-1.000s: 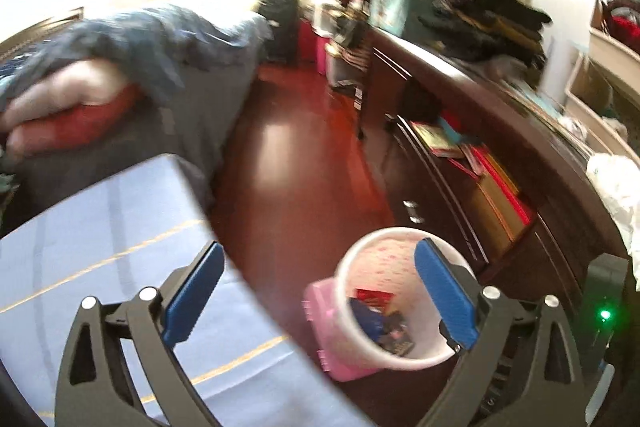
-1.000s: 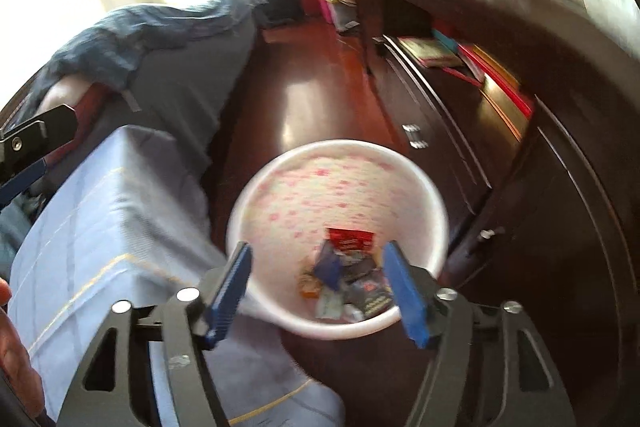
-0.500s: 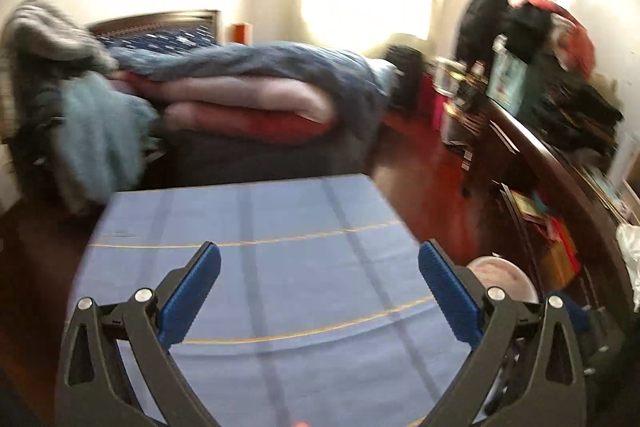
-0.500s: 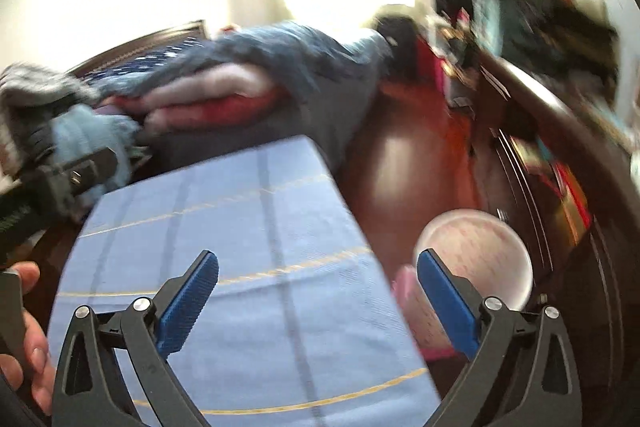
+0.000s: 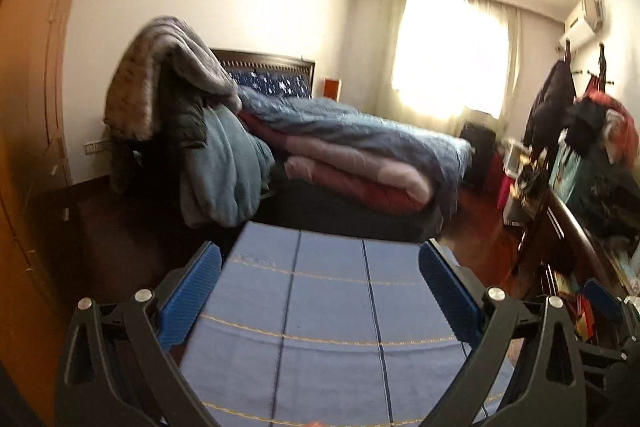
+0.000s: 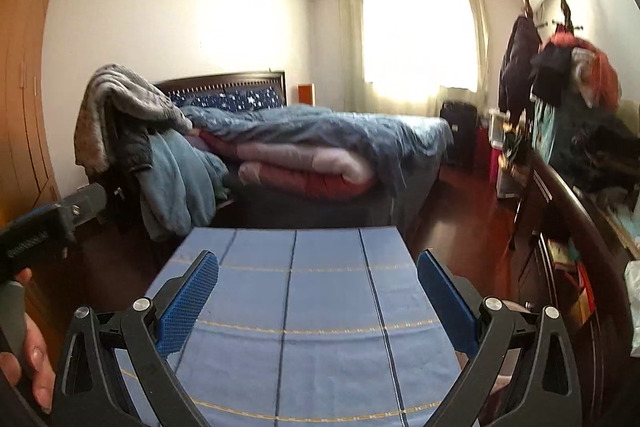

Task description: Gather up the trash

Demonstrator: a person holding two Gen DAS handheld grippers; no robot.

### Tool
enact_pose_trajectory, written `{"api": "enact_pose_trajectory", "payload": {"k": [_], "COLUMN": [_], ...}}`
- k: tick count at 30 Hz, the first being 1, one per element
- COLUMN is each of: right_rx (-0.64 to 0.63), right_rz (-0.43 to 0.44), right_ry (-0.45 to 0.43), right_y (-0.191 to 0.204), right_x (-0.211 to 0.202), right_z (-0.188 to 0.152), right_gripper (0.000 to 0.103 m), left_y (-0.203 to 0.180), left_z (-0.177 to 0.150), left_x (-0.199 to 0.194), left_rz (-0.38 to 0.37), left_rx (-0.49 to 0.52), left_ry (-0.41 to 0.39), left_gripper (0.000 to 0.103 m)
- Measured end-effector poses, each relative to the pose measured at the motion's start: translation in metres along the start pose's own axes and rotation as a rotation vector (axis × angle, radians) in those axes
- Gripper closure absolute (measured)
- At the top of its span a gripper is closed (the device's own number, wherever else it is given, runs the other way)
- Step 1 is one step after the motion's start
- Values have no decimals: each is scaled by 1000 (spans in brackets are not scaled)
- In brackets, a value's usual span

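with both tongs (image 5: pixel 320 291) (image 6: pixel 318 291) spread wide and empty over the blue cloth (image 6: pixel 296 307), no trash shows (only bedding beyond).

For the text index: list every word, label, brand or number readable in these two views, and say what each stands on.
No text can be read for certain.
White lettering along the left gripper body, seen in the right wrist view: too blurred to read.
Books and packets in the dark wooden cabinet: any print too small and blurred.
Blue striped cloth: only lines, no text.
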State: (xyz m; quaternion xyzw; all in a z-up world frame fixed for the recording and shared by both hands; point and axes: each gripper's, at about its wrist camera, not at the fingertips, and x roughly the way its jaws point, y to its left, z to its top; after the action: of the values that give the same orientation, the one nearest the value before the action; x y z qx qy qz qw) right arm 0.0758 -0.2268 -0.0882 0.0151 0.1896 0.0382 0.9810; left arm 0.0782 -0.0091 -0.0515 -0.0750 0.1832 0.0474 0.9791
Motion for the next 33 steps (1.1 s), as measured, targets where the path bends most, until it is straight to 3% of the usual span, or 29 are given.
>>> {"api": "enact_pose_trajectory", "payload": {"k": [6,13,33], "right_rx": [-36,-43,-5], "right_rz": [-3,-34,-106], "right_ry": [-49,-80,-166], "right_y": [21,26,-3], "right_x": [-20,-33,-55], "right_z": [6,12,26], "right_gripper": [4,4,4], "left_y": [9,11,-3], "left_z": [12,17,18], "left_x": [-38,-57,-54], "left_rz": [12,0,11], "left_rx": [6,5,51], "left_ry": [-70,-118,-149], "left_gripper": [4,4,3]}}
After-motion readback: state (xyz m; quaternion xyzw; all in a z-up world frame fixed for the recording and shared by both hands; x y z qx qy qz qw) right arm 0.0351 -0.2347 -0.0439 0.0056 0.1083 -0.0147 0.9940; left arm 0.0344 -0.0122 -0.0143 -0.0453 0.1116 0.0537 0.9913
